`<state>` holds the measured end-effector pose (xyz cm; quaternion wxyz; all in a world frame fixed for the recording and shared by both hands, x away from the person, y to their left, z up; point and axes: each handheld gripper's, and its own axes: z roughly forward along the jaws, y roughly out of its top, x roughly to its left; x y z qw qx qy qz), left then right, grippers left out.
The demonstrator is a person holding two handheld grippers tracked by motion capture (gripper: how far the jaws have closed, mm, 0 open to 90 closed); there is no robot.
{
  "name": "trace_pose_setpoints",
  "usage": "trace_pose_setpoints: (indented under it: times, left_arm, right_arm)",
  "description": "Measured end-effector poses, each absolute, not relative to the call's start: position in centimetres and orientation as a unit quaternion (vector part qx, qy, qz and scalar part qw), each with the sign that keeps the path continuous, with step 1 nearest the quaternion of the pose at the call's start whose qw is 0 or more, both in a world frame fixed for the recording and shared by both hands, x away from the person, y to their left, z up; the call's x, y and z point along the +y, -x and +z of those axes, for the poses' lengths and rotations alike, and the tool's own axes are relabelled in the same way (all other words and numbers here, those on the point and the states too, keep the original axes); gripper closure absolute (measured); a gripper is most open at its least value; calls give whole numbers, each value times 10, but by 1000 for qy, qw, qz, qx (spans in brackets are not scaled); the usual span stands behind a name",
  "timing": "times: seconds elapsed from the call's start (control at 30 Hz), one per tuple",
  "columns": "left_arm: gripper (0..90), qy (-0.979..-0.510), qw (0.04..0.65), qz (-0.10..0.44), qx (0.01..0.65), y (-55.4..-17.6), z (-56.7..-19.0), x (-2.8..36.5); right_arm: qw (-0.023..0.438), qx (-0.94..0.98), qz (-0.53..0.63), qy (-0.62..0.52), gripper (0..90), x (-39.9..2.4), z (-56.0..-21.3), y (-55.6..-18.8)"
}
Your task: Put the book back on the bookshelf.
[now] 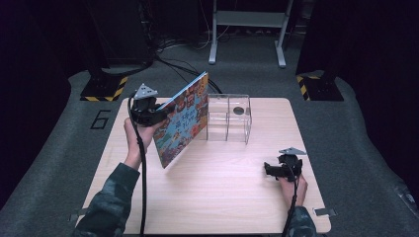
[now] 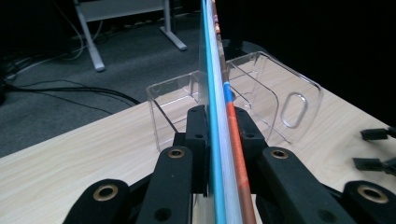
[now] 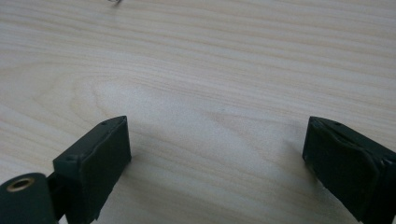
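We work at a pale wood-grain table [image 1: 222, 197] with rounded corners, set on grey carpet [image 1: 356, 138] in a dark room. Behind the table, black cables [image 1: 173, 59] run across the floor, a grey metal stand [image 1: 247, 29] rises at the back, and two bases with yellow-and-black striped edges [image 1: 101, 91] sit at either side. A "6" [image 1: 100, 120] is marked on the carpet to the left.

Our left gripper [image 2: 220, 135] is clamped tight on a book [image 1: 183, 121], its jaws pressing both covers. We hold the book off the table, tilted, its colourful cover facing right in the high view, its far edge just beside a clear rack [image 1: 229, 118] that stands near the table's far edge. In the left gripper view the book's thin edge lines up over the rack's dividers.

Our right gripper [image 3: 215, 163] rests low over bare wood near the right front of the table, jaws wide apart with nothing between them, well apart from the book.
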<state>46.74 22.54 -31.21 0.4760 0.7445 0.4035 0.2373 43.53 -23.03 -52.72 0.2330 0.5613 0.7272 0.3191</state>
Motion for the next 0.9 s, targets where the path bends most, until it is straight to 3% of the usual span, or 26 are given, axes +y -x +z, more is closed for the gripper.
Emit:
trace_pose_setpoints:
  times: [0.4, 0.9]
  left_arm:
    - [798, -710, 496, 251, 433, -474, -327, 216]
    - [797, -703, 500, 259, 434, -479, -332, 209]
  right_arm:
    - [233, 730, 319, -557, 69, -231, -527, -435]
    - [234, 731, 319, -556, 71, -231, -527, -435]
